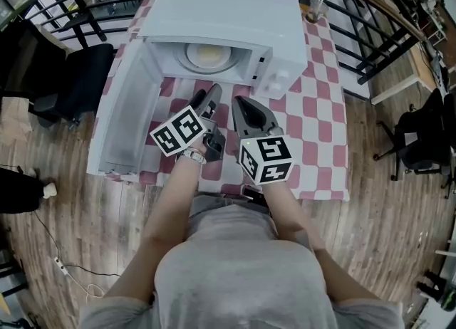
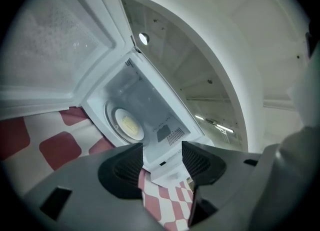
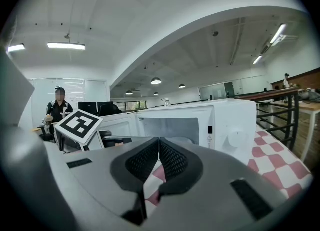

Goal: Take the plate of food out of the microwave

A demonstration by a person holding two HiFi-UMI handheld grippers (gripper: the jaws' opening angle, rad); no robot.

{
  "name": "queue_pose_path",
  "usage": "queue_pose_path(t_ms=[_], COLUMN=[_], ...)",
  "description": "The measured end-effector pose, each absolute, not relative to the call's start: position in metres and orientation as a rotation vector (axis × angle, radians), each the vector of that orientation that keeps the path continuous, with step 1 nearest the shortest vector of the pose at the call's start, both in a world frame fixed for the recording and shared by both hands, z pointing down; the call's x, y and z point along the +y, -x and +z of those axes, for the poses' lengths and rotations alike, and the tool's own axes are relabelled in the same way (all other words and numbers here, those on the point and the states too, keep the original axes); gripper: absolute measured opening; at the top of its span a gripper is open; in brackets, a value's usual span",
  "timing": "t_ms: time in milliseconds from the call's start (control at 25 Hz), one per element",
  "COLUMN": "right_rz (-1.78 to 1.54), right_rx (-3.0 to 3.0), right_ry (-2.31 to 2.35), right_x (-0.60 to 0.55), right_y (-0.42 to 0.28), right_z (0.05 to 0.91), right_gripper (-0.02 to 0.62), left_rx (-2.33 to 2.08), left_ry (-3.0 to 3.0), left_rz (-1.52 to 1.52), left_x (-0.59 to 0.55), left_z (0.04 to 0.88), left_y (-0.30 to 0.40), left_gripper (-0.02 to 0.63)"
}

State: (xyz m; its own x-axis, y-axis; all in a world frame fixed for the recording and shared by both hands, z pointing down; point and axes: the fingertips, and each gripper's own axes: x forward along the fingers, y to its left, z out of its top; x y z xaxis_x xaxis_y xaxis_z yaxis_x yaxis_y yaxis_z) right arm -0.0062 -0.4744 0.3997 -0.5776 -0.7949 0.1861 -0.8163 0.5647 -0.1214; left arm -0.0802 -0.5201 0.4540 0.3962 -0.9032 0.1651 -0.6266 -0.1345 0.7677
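A white microwave [image 1: 228,25] stands on the red-and-white checked table [image 1: 313,114] with its door [image 1: 125,117] swung wide open to the left. Inside, on the turntable, sits a white plate [image 1: 209,55] of pale yellow food; in the left gripper view the plate [image 2: 127,123] shows deep in the cavity. My left gripper [image 1: 206,95] hovers just in front of the opening, jaws open with nothing between them [image 2: 162,167]. My right gripper [image 1: 242,105] is beside it, to the right, with its pads shut together and holding nothing [image 3: 159,159]. The right gripper view faces the microwave [image 3: 200,120] front.
A glass cup [image 1: 314,11] stands at the table's back right corner. A black chair [image 1: 75,82] is left of the open door. Metal railings [image 1: 370,28] run behind and right of the table. A person [image 3: 59,107] stands far off in the room.
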Motion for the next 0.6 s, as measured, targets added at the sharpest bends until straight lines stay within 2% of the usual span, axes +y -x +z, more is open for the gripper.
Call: queue_pose_path(t_ms=[160,600], right_rz=[0.304,0.334], right_rx=[-2.667,-2.627], right_ry=[-1.393,-1.395], right_x=[-0.487,-0.508], right_y=[0.008,0.012], right_z=[0.405,0.425], right_gripper=[0.028,0.028], left_rx=[-1.272,-1.133], left_ry=[-1.786,-1.539], left_rz=[-0.448,-0.583], left_x=[-0.537,-0.572], left_z=[0.472,0.517], left_y=[0.083,0.092], left_gripper=[0.247,0.334])
